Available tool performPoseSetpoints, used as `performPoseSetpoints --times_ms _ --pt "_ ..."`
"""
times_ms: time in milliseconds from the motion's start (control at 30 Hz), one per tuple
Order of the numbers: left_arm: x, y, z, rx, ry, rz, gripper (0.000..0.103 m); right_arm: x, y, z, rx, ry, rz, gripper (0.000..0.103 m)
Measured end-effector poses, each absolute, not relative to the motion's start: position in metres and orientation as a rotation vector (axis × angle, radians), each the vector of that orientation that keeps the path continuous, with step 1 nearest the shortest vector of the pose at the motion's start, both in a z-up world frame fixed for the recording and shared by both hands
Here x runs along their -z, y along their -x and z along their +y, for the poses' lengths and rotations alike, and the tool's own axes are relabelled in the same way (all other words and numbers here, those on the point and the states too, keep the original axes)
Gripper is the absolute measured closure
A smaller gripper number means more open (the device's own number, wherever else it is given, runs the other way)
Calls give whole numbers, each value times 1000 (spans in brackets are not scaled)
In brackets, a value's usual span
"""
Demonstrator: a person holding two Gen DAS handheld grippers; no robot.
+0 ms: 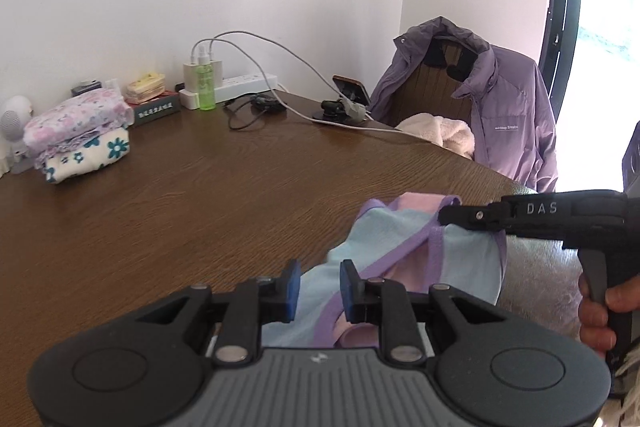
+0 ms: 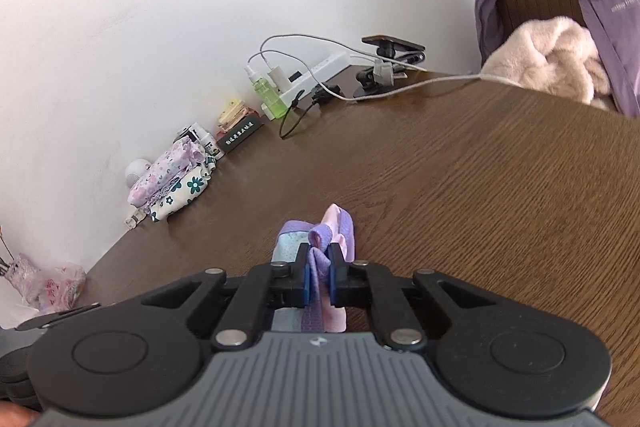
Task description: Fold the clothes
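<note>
Right gripper (image 2: 319, 269) is clamped on the purple-trimmed edge of the blue and pink garment (image 1: 400, 259), lifting it off the table (image 1: 200, 195) at lower centre so I can carry a fold. My left gripper (image 1: 320, 285) stands parted, nothing gripped, poised over the cloth's near edge.

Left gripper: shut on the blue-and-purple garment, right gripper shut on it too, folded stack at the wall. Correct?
Not quite. The left gripper is open, its jaws apart above the garment, as the left wrist view shows. The right gripper is shut on the garment, and the folded stack sits by the wall.
</note>
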State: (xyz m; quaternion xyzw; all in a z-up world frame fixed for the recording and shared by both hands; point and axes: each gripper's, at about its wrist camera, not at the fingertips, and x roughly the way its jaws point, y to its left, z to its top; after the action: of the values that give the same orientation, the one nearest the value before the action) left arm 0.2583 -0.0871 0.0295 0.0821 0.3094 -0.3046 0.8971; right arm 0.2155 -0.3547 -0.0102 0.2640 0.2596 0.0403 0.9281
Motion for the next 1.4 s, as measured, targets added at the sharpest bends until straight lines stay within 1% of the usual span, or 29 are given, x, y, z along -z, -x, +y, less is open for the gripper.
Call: performPoseSetpoints --times_ms 267,333,433,567,667,800,900,933,967,1033,1067,1100,1267,1367,1400 --pt "-17 -232 -56 582 -209 691 84 -21 -206 -307 -166 -184 442 95" --pt "-8 -233 -55 586 -199 716 86 -31 -202 -288 -217 -88 419 96" --pt "-3 -232 -50 583 -156 709 86 -44 -195 -251 -330 77 382 96" --pt "-16 -217 -20 513 -58 667 85 -50 -186 -195 -508 290 382 96" --pt "-22 -199 6 439 -31 651 85 -37 -184 -161 -608 379 433 96" --pt "-22 -180 30 377 -31 655 85 -15 -184 -138 -674 395 515 96" --pt "-20 -176 39 369 -6 667 85 -7 -182 -133 -686 383 542 95" --pt "-18 -175 41 368 3 671 85 -7 -182 -134 -693 373 547 95" --pt "-18 -175 43 365 11 674 84 -9 -182 -137 -706 347 556 92" --pt "-17 -175 44 358 22 676 82 -13 -182 -144 -734 296 575 77" --pt "-19 -175 44 358 26 672 79 -16 -182 -148 -747 263 583 60" --pt "-21 -174 43 359 30 665 79 -22 -182 -158 -760 204 588 58" --pt "-34 -176 31 404 30 625 78 -57 -185 -222 -749 -101 566 58" --pt "-38 -183 11 483 35 630 77 -58 -196 -247 -601 -73 562 59" --pt "-38 -186 4 510 39 635 76 -56 -201 -252 -561 -63 567 62"
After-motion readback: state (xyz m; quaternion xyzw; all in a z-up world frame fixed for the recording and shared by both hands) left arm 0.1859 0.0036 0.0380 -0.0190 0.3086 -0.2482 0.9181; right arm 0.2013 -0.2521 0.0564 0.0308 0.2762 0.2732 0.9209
